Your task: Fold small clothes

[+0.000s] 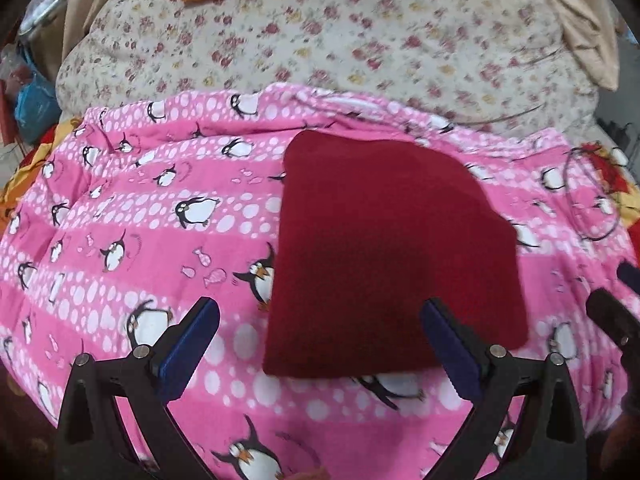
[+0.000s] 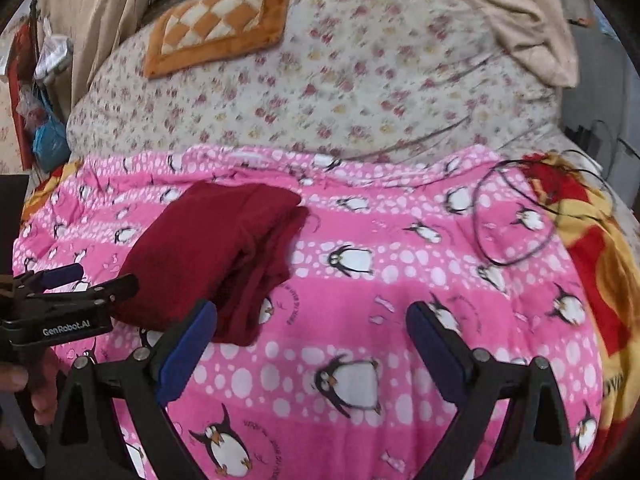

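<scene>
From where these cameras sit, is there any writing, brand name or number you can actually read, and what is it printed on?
"GenRobot.AI": white letters on the black body of the left tool, seen from the right camera.
Curved dark lettering around the penguins on the pink blanket: too small and blurred to read.
Dark letters on the yellow and red blanket at the right edge: cut off, unreadable.
The dark red garment carries no writing.

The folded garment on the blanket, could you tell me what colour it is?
Dark red, plain; the folded garment shows best in the left wrist view.
</scene>
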